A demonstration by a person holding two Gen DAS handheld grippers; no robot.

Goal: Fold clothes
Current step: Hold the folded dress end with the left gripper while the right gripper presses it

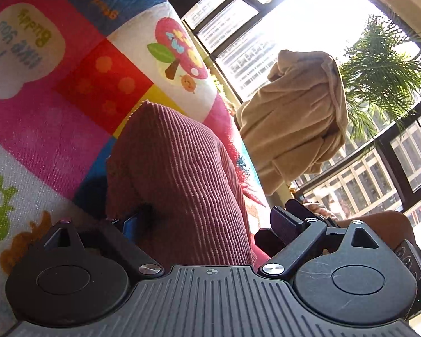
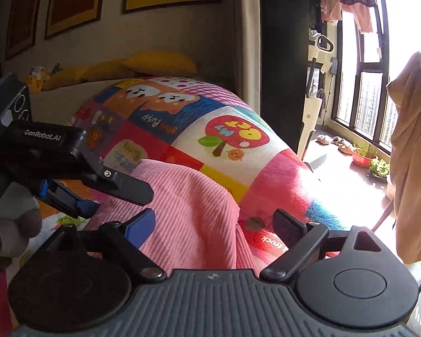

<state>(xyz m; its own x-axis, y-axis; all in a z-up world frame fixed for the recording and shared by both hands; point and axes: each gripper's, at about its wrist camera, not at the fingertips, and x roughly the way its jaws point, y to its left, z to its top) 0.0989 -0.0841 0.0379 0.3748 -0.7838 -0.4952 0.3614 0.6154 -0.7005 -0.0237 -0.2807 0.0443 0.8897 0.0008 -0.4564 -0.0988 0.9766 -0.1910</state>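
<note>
Left gripper (image 2: 98, 193): fingers close together around an edge of the pink ribbed garment (image 2: 188, 210); in its own wrist view the cloth rises between the fingers, but one fingertip is buried, so can't confirm a firm clamp. Right gripper (image 2: 214, 224): fingers wide apart, straddling the garment's raised fold, holding nothing; contact unclear.

Garment lies on the bed over the patchwork cartoon blanket (image 2: 233, 137), humped and rumpled, no flat, squared fold visible. Judgement: folding is unfinished; one edge is lifted and the piece needs laying flat. A tan garment (image 1: 297, 118) hangs by the window, apart from the bed.
</note>
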